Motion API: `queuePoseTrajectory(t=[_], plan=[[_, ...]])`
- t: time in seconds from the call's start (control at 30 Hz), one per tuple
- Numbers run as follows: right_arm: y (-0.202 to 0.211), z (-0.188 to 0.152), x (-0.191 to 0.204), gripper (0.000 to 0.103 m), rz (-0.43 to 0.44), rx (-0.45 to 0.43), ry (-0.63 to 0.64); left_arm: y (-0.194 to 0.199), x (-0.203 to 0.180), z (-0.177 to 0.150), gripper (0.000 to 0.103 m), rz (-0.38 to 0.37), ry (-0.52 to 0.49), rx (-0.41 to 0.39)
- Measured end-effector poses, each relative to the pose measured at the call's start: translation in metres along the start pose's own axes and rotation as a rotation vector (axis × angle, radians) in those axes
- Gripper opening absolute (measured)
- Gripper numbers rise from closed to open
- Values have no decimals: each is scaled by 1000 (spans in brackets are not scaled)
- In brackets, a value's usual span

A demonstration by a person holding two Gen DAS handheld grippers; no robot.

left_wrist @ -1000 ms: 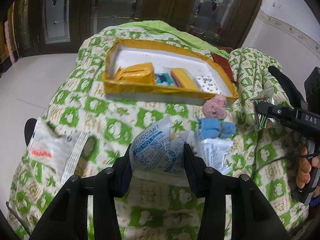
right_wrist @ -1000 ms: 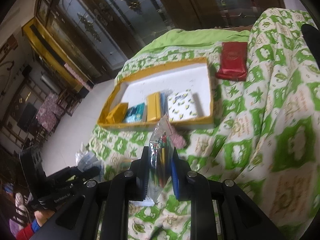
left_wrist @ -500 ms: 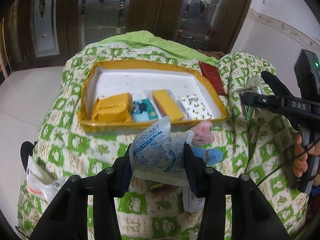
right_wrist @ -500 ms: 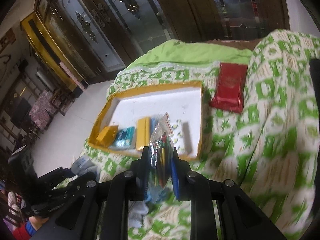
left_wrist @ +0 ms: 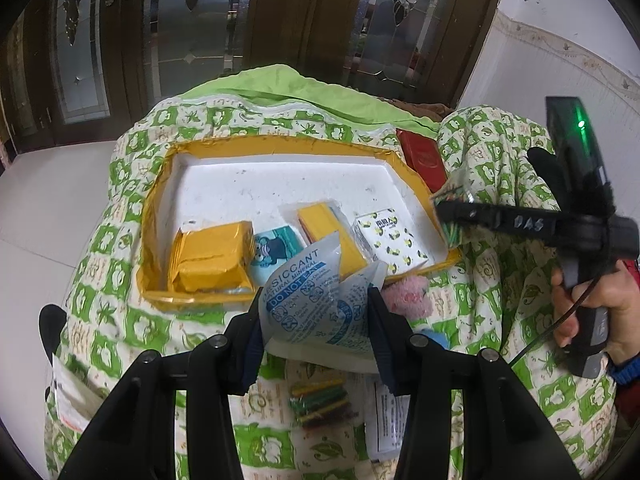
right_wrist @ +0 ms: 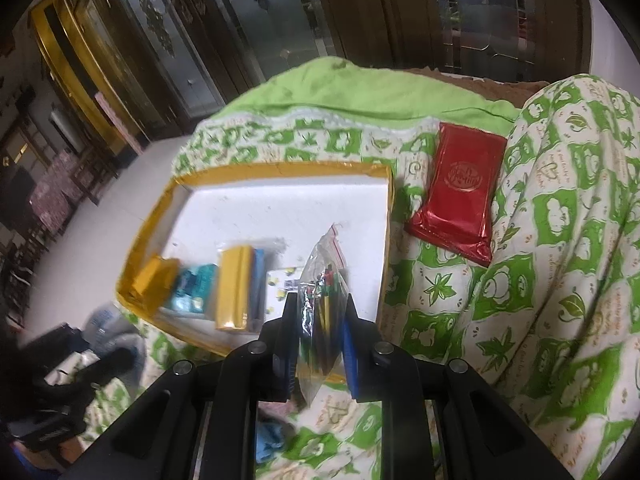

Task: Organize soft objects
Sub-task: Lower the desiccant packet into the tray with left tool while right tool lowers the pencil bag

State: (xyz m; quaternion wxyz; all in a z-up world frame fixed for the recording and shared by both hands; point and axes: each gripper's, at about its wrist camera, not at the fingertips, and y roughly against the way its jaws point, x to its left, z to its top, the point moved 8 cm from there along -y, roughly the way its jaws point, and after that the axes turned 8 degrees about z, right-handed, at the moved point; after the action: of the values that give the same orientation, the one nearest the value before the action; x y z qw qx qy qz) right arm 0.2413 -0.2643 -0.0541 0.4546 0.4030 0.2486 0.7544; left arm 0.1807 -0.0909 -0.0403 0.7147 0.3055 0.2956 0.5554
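between the fingers of the left hand-held gripper (left_wrist: 316, 322) sits a white desiccant sachet (left_wrist: 316, 300), pinched firmly, and it now hangs at the near wall of the yellow-rimmed foam tray (left_wrist: 154, 216), where a second ago it was well short of it over the quilt. the right hand-held gripper (right_wrist: 318, 346) has likewise come forward, clamped on a clear zip bag of coloured sticks (right_wrist: 322, 292) that now overlaps the tray's near right corner. both items look ready to drop beside the yellow packet (left_wrist: 210, 256), teal packet (left_wrist: 276, 250) and lemon-print tissue pack (left_wrist: 390, 240) already inside. still loose on the green quilt (right_wrist: 560, 280): a pink fluffy thing (left_wrist: 406, 298), another stick bundle (left_wrist: 320, 400), a red foil pouch (right_wrist: 460, 188). readable: "desiccant", "natural mineral", "do not eat"; "das" on the right gripper's side.
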Motion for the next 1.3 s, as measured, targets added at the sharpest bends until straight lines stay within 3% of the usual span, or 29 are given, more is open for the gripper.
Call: queuePoseTrajectory(t=[0.33,0.63,0.9,1.3], plan=[[-27,4,-5,20,-87,64,87,-16,18,40,45,36,4,-10],[-38,1,-10,20,-92,99,73,-55,55,85,45,61,75,26],[-48,0,-9,20,-97,127,79,-95,68,91,45,120,79,71],[-59,0,-11,20,-109,143,80,-124,86,68,47,161,94,121]])
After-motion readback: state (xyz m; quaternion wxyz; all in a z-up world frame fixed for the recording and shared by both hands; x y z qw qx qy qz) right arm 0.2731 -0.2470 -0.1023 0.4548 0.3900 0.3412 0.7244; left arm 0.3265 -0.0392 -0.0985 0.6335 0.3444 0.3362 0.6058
